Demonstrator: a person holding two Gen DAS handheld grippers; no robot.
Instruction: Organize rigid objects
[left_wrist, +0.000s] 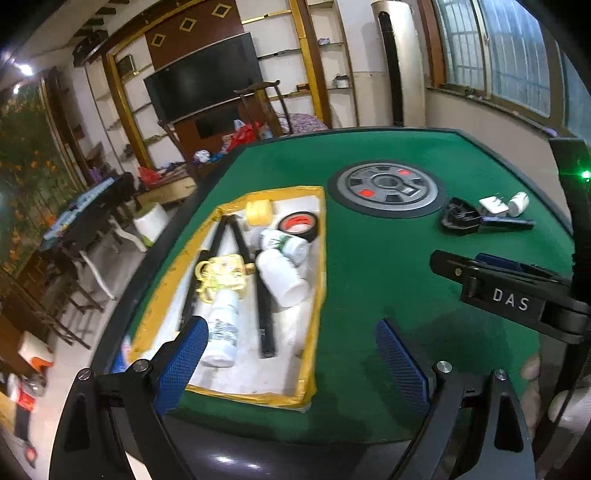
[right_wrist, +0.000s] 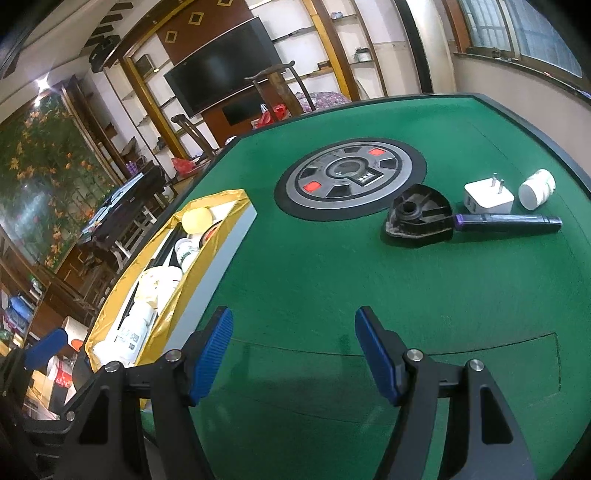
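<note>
A white box with yellow-taped rim (left_wrist: 317, 236) (right_wrist: 162, 321) sits on the green table's left side. It holds white bottles (left_wrist: 280, 273), black rods (left_wrist: 264, 314), a tape roll (left_wrist: 298, 224), a yellow roll (left_wrist: 258, 212) and a gold trinket (left_wrist: 221, 275). At the far right lie a black triangular part (right_wrist: 419, 218), a dark pen-like stick (right_wrist: 509, 222), a white plug adapter (right_wrist: 487, 197) and a small white jar (right_wrist: 535, 189). My left gripper (left_wrist: 291, 354) is open over the box's near end. My right gripper (right_wrist: 293, 350) is open and empty over bare felt.
A round grey hub with red buttons (right_wrist: 351, 177) (left_wrist: 386, 188) is set in the table's middle. The right gripper's body (left_wrist: 517, 295) shows at the right of the left wrist view. Chairs and furniture stand beyond the table's left edge.
</note>
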